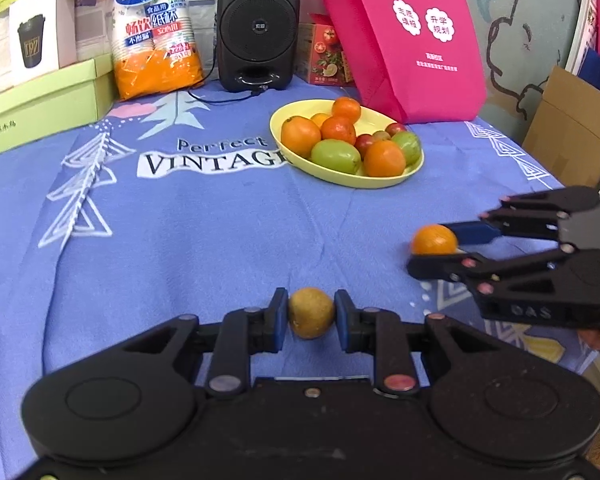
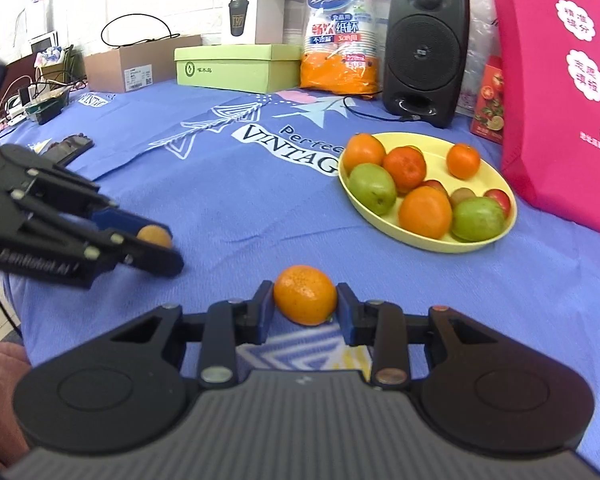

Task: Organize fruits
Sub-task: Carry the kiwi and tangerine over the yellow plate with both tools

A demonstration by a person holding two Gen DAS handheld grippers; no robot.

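A yellow plate (image 1: 284, 120) holds several oranges, green fruits and small red ones on the blue cloth; it also shows in the right wrist view (image 2: 440, 148). My left gripper (image 1: 311, 314) is shut on a yellow-brown fruit (image 1: 311, 312), low over the cloth; the right wrist view shows it at the left (image 2: 156, 240) with the fruit (image 2: 154, 236). My right gripper (image 2: 305, 304) is shut on an orange (image 2: 305, 300) near the cloth; the left wrist view shows it at the right (image 1: 436, 244) with the orange (image 1: 434, 239).
A black speaker (image 1: 258, 24), an orange pack of paper cups (image 1: 156, 28), green boxes (image 1: 40, 104), a pink bag (image 1: 412, 36) and a red carton (image 1: 324, 54) line the back. A cardboard box (image 1: 572, 128) stands at the right edge.
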